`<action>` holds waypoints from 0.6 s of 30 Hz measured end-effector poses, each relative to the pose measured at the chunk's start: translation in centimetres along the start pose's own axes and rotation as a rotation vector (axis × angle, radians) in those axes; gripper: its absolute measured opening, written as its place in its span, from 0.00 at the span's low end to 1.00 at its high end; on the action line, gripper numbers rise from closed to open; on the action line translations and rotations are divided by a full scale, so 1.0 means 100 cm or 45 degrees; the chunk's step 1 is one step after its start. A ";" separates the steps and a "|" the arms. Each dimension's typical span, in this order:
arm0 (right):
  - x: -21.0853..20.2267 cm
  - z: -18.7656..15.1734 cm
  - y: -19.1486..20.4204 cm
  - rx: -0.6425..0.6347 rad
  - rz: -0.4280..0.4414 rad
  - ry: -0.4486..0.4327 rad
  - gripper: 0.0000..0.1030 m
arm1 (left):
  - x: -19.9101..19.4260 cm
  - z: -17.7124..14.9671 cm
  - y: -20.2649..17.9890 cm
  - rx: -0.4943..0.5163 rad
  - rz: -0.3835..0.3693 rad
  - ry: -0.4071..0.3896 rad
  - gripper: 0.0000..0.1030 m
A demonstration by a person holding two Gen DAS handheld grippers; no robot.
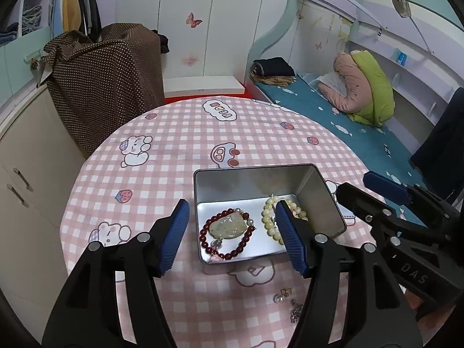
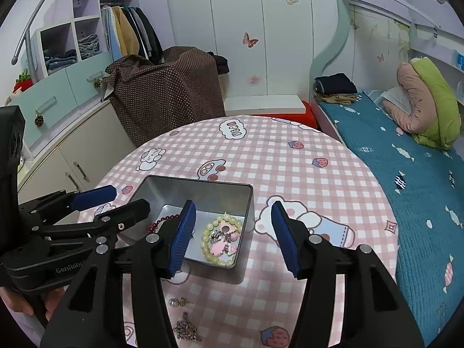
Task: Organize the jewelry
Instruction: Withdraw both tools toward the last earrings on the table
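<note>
An open silver tin (image 1: 252, 178) (image 2: 197, 191) sits on the pink checked table. Inside lie a dark red bead bracelet (image 1: 245, 240) with a pale jade pendant (image 1: 227, 226), and a cream bead bracelet (image 1: 268, 219) (image 2: 207, 233) around small pink and silver pieces (image 2: 224, 242). A pearl earring (image 1: 282, 295) (image 2: 177, 301) and a silver chain piece (image 1: 295, 313) (image 2: 185, 329) lie on the cloth in front of the tin. My left gripper (image 1: 232, 236) (image 2: 116, 200) is open and empty over the tin's front. My right gripper (image 2: 233, 235) (image 1: 356, 185) is open and empty at the tin's right side.
The round table (image 1: 179, 133) has its edge close on the left. A cabinet (image 1: 32, 159) stands at the left, a brown dotted cloth pile (image 1: 110, 78) behind, and a bed with a teal cover (image 2: 406, 174) at the right.
</note>
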State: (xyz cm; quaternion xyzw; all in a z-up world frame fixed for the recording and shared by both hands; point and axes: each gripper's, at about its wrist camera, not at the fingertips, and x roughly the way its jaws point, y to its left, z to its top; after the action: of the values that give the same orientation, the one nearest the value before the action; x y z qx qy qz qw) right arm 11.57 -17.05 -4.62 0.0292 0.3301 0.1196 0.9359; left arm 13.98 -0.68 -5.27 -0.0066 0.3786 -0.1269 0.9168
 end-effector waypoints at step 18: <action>-0.017 -0.072 0.017 -0.026 -0.041 0.186 0.73 | -0.031 -0.077 0.022 0.029 0.048 0.093 0.73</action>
State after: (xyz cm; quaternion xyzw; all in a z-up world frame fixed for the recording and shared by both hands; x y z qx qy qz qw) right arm 5.46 -16.01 -8.97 0.0055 0.3968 0.1098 0.9113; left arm 7.03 2.86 -8.85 0.0154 0.4103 -0.1140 0.9047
